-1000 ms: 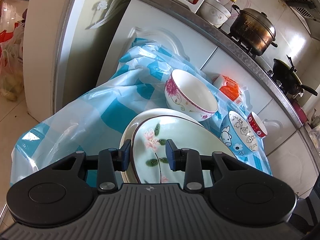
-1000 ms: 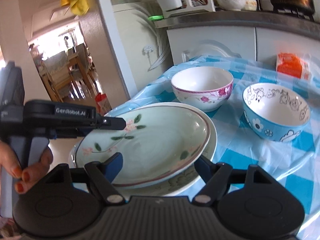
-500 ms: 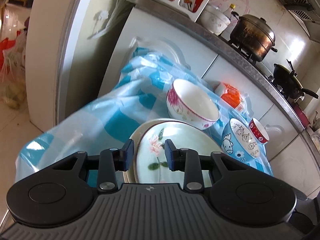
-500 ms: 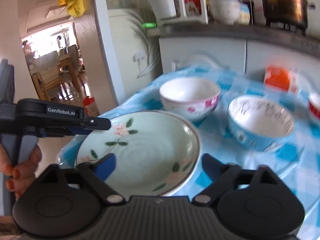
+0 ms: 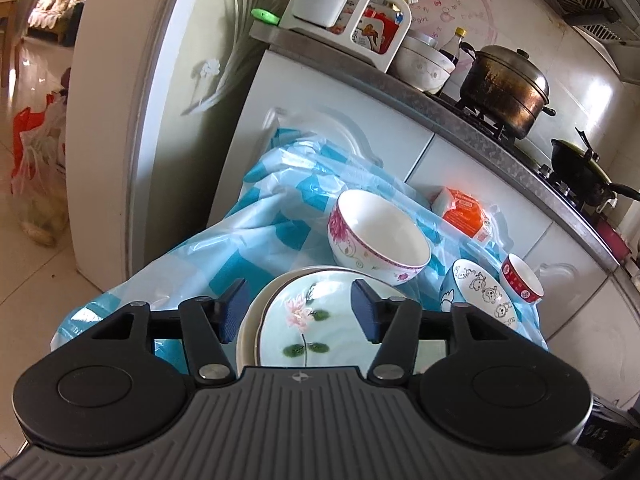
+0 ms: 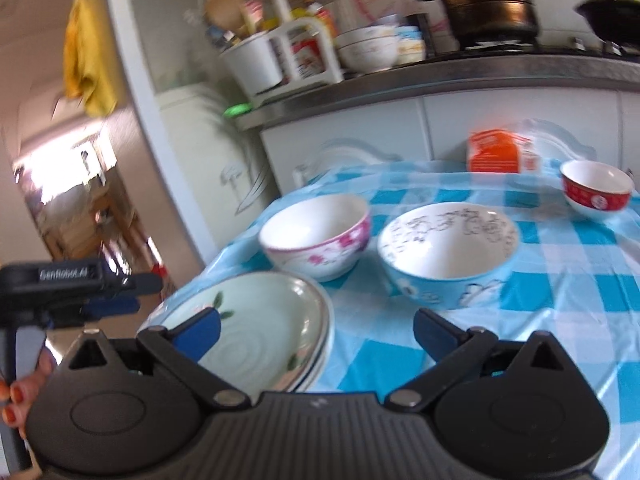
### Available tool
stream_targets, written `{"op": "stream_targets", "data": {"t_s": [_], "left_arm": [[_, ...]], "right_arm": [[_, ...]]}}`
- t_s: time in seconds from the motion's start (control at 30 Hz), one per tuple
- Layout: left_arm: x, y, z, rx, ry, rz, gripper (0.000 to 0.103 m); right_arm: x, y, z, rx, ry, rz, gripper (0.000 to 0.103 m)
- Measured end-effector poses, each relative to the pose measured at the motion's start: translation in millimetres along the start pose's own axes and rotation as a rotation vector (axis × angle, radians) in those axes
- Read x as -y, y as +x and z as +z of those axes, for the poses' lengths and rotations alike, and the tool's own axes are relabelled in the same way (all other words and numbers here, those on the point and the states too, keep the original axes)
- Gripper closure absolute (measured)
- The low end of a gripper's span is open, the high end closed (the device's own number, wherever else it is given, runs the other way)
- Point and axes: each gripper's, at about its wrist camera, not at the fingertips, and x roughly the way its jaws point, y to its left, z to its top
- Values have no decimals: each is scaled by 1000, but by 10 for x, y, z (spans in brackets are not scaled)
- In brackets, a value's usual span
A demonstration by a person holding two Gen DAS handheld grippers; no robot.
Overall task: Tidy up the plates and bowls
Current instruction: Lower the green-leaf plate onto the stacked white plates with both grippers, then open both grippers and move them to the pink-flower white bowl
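A pale green flowered plate lies stacked on a white plate at the near edge of the blue checked tablecloth. Behind stand a white bowl with pink flowers, a blue cartoon bowl and a small red bowl. My left gripper is open and empty just above the plate stack's near rim. My right gripper is open and empty, above the cloth to the right of the green plate, before the pink bowl and blue bowl. The left gripper shows there too.
An orange packet lies at the cloth's back. White cabinets and a counter with a steamer pot, a wok and a white rack stand behind. A fridge is at left.
My left gripper has opened wider and pulled back from the green plate, which now rests on the white plate. My right gripper has swung right, off the plates, toward the bowls.
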Motion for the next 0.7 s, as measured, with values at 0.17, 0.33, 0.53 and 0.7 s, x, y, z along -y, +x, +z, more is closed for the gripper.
{"op": "stream_targets", "data": {"t_s": [0.17, 0.33, 0.53, 0.7], "left_arm": [[61, -40, -18, 16, -7, 19, 17], [152, -108, -56, 37, 3, 22, 4], [285, -165, -39, 123, 5, 50, 3], [440, -114, 71, 303, -25, 104, 0]], "right_arm": [[164, -143, -25, 44, 75, 10, 1], [228, -269, -102, 79, 80, 1, 1], [304, -412, -179, 129, 55, -36, 1], [389, -493, -188, 138, 33, -46, 1]]}}
